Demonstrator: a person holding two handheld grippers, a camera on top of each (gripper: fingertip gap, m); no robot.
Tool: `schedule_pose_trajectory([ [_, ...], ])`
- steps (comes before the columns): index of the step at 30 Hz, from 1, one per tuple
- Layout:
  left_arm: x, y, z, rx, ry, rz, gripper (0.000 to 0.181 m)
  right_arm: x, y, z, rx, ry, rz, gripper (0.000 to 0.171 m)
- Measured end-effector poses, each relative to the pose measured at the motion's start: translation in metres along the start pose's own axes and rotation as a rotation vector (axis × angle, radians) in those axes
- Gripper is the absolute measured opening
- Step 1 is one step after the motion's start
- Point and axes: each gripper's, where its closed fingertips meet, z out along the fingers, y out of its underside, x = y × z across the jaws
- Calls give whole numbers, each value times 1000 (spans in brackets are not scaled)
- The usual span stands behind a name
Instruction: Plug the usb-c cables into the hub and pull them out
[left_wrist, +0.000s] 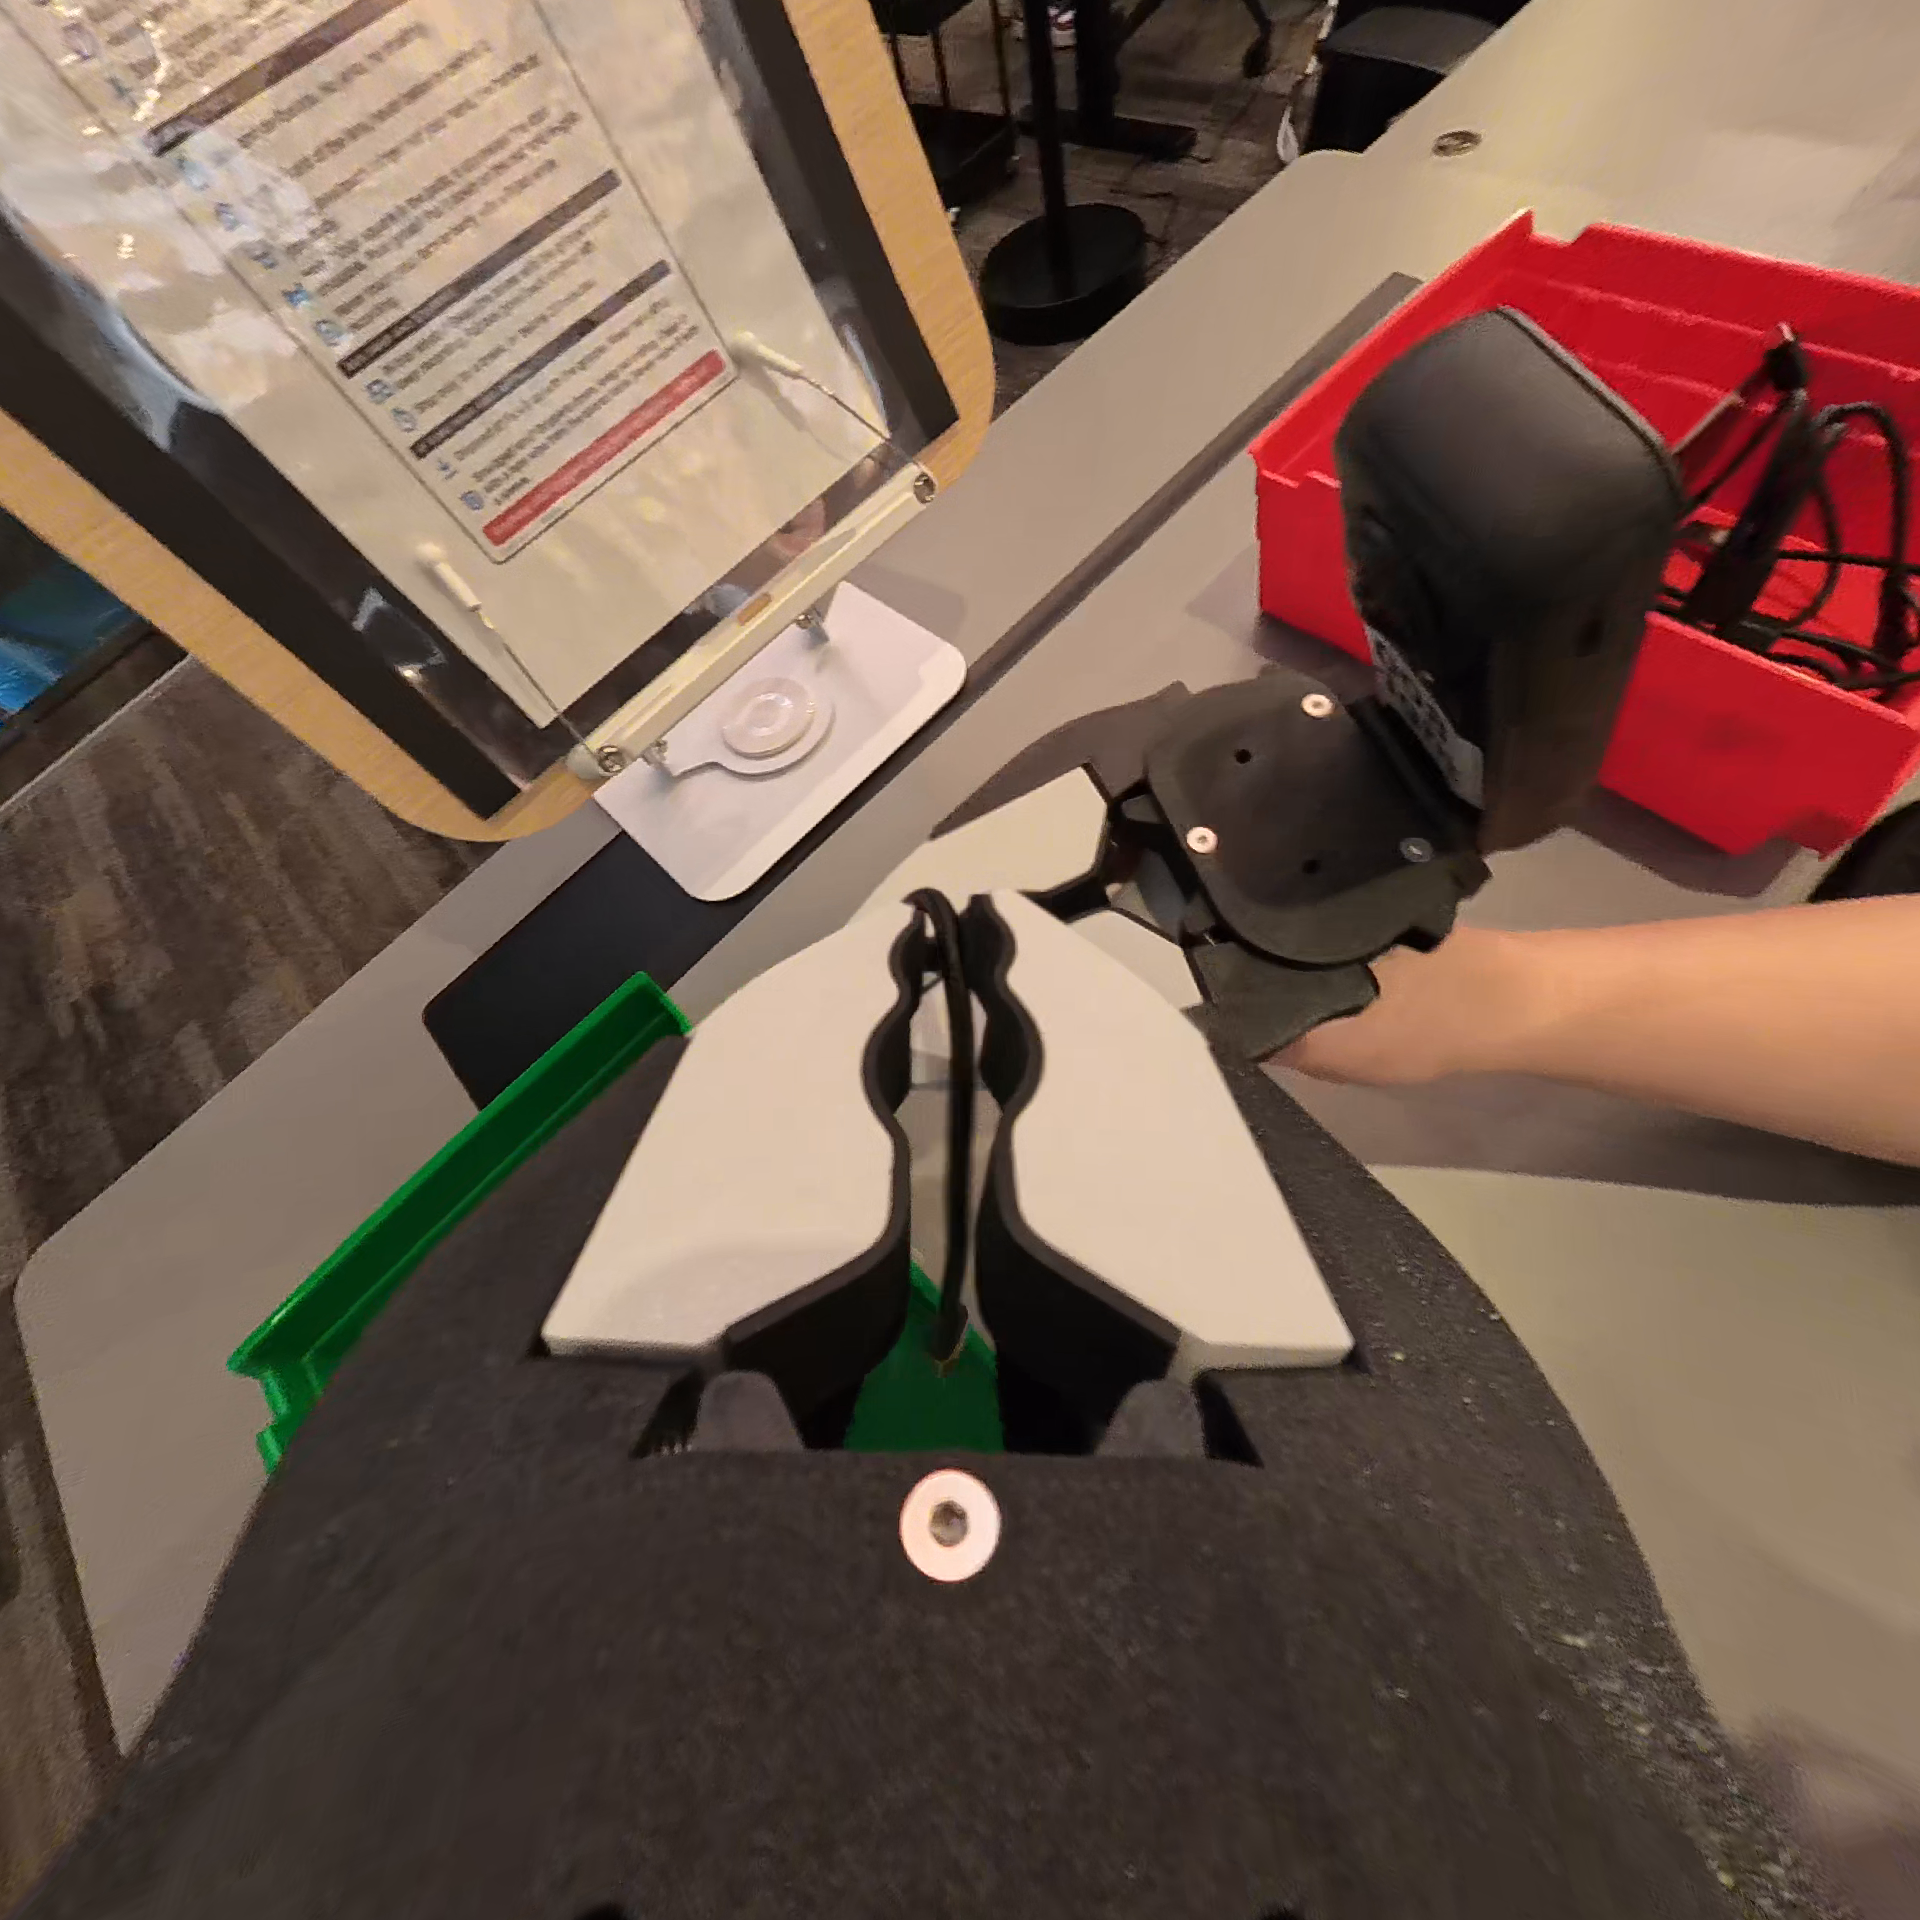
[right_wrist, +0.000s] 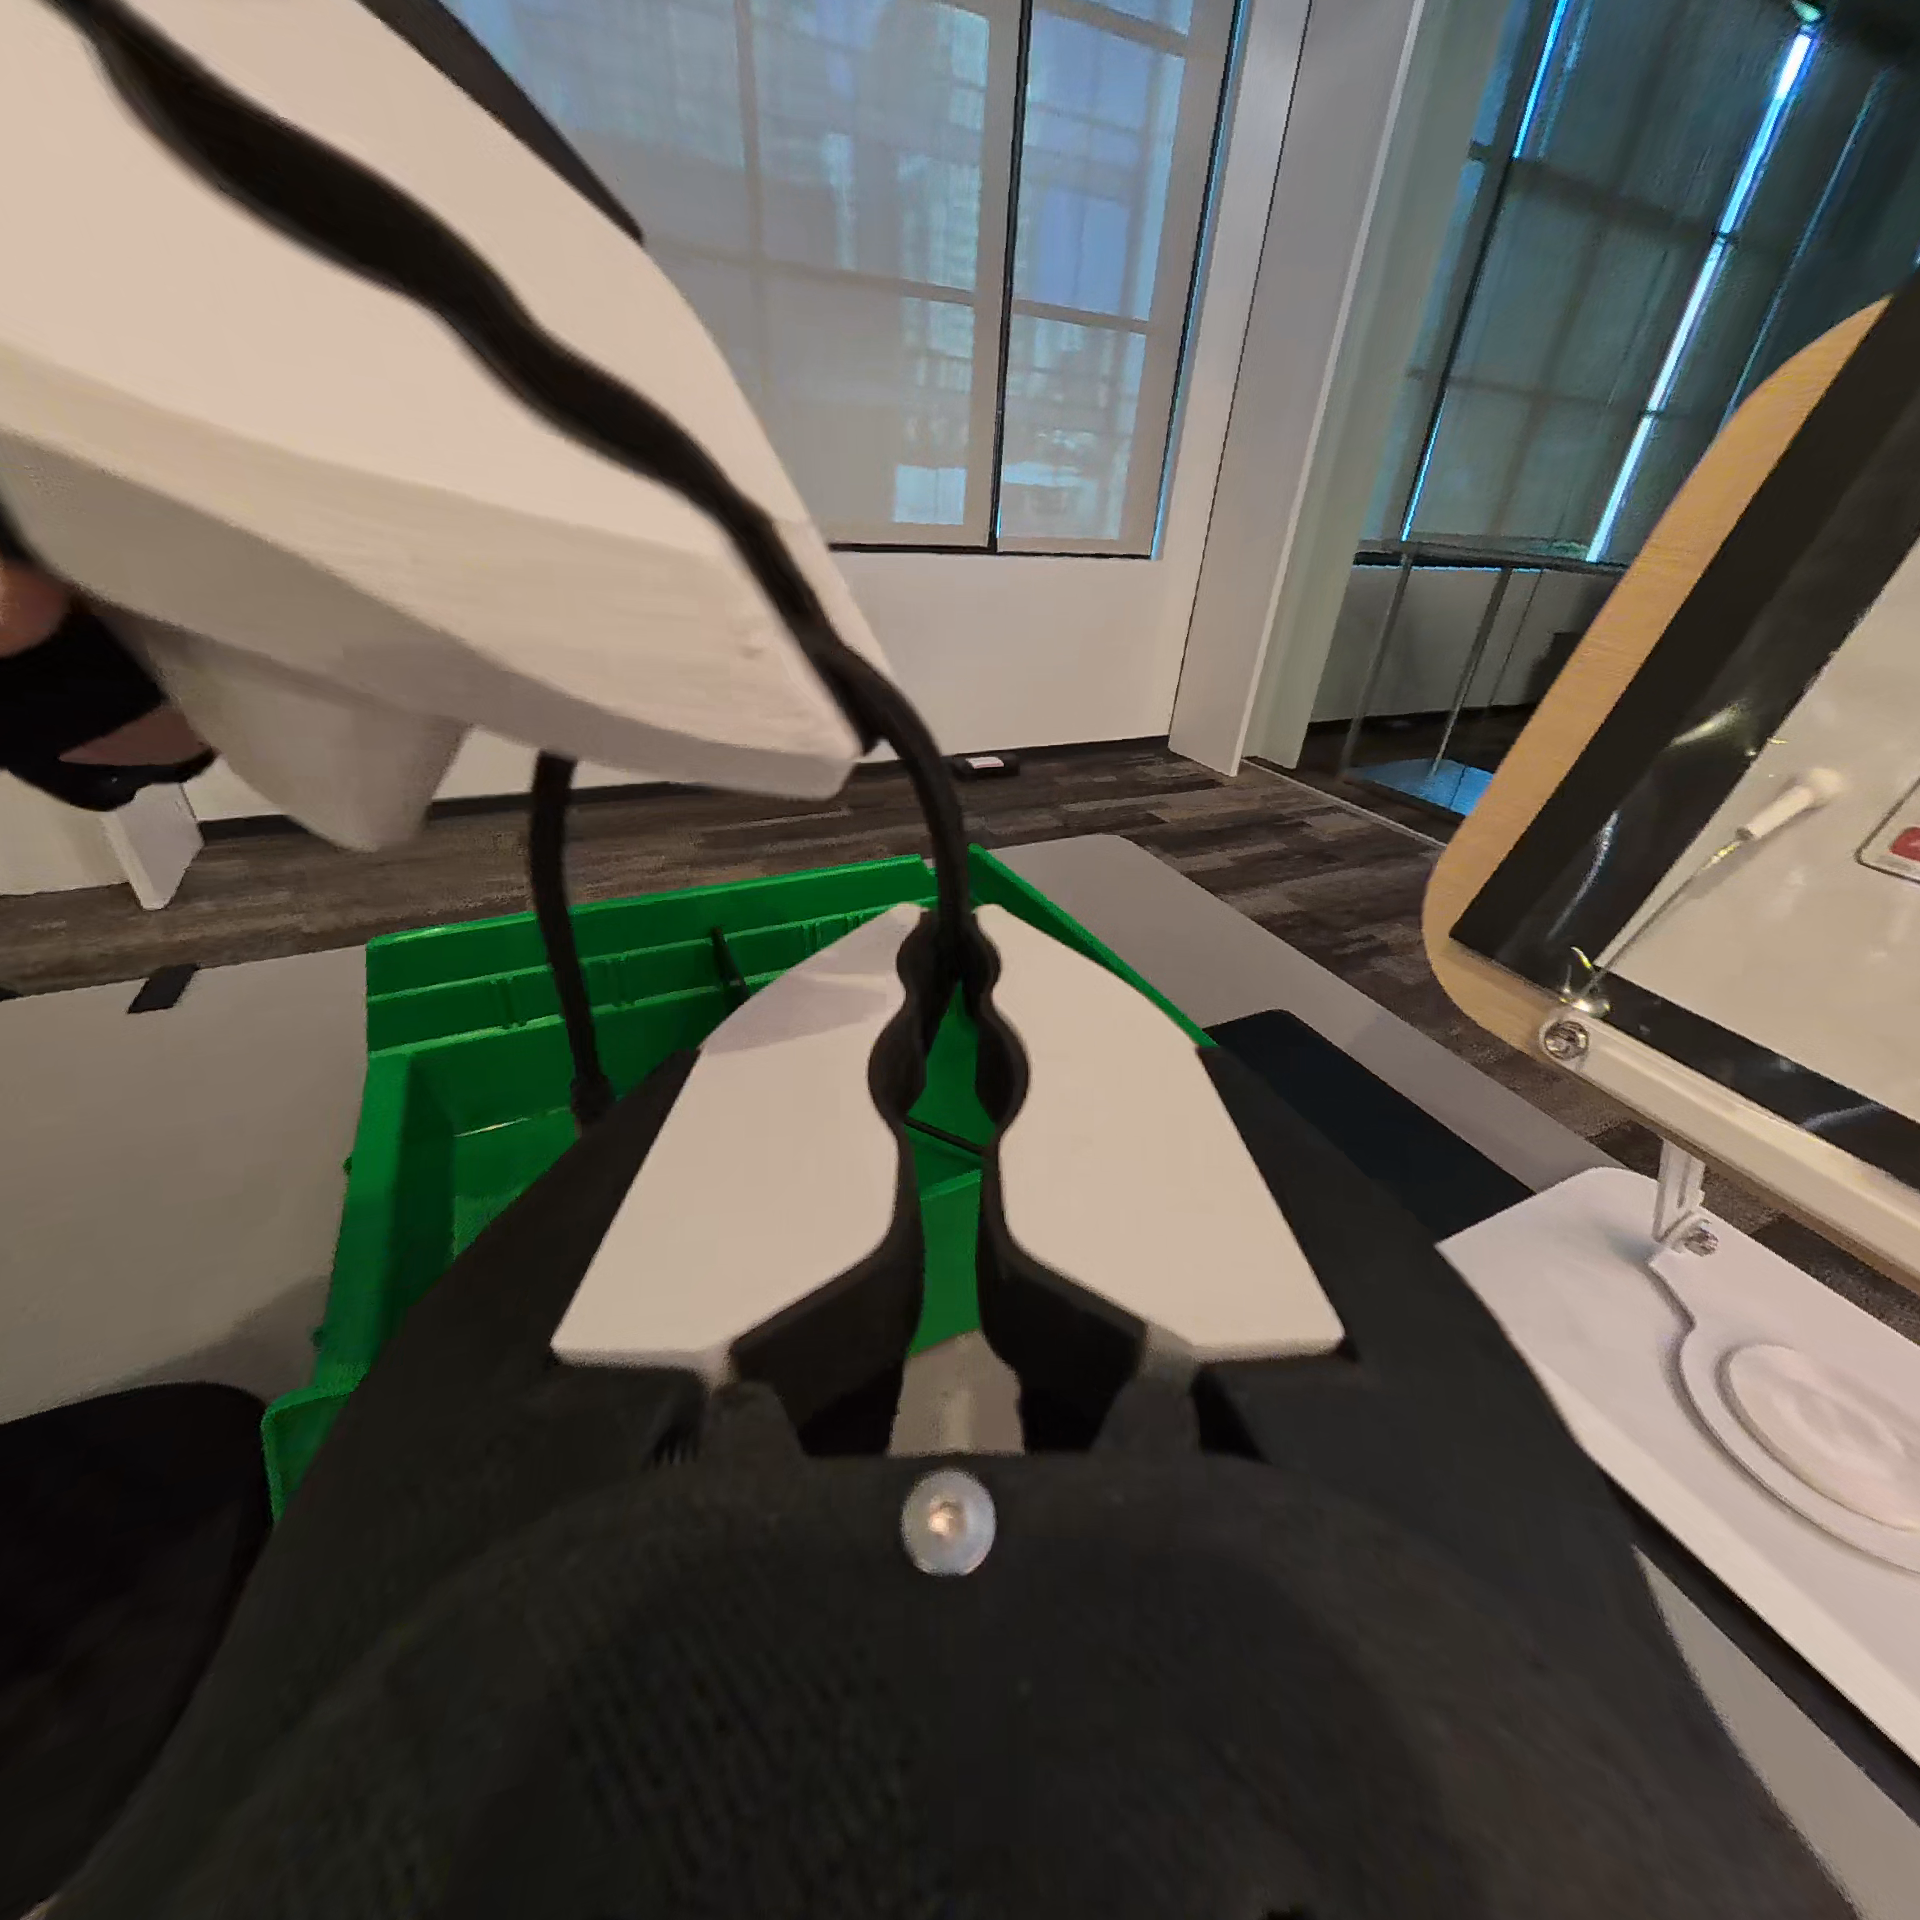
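Grey laminate tabletop (left_wrist: 1091, 540) carries everything, with dark patterned carpet (left_wrist: 156, 883) beyond its edge and tall windows (right_wrist: 935, 260) at the far wall. A clear acrylic sign holder (left_wrist: 436, 312) on a white base plate stands at the back.

My left gripper (left_wrist: 948, 914), white-faced fingers on a black body, has its jaws closed on a thin black braided usb-c cable (left_wrist: 951, 1039); the cable runs down the gap between the fingers, and its end hangs over a green plastic bin (left_wrist: 436, 1174) just below me. My right gripper (right_wrist: 948, 940) also has its jaws pressed together on the same black cable at the tips, holding it above the green bin (right_wrist: 644, 956). From the right wrist view the cable (right_wrist: 925, 769) arcs up from my right tips into my left jaws, which hover close above and to the left.

A red plastic bin (left_wrist: 1714, 727) sits well apart on the right side, with a tangle of black cables (left_wrist: 1818, 540) inside. I cannot make out the hub in either view.
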Motion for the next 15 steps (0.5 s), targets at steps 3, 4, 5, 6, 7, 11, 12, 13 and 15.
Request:
schedule_pose_trajectory([
  [3, 10, 7, -5, -15, 85, 31, 35, 7, 1, -5, -24, -4, 2, 5],
  [4, 6, 13, -10, -24, 87, 26, 41, 8, 1, -7, -19, -4, 7, 5],
  [5, -2, 18, -16, -25, 71, 14, 42, 9, 1, -8, -22, -10, 14, 5],
  [6, -12, 24, -23, -19, 48, -3, 42, 10, 2, -9, -29, -12, 17, 5],
  [7, -23, 31, -29, -15, 21, -23, 41, 10, 2, -9, -34, -19, 15, 5],
  [11, -54, 90, -25, -189, -45, 34, 44, 11, 3, -12, -60, -19, -14, 5],
  [12, -57, 103, -17, -246, -39, 74, 45, 12, 2, -13, -59, -19, -15, 5],
  [13, -60, 110, -8, -278, -35, 118, 46, 13, 2, -14, -62, -23, -9, 5],
  [15, -66, 119, 13, -329, -46, 210, 47, 16, 3, -16, -70, -22, 2, 5],
])
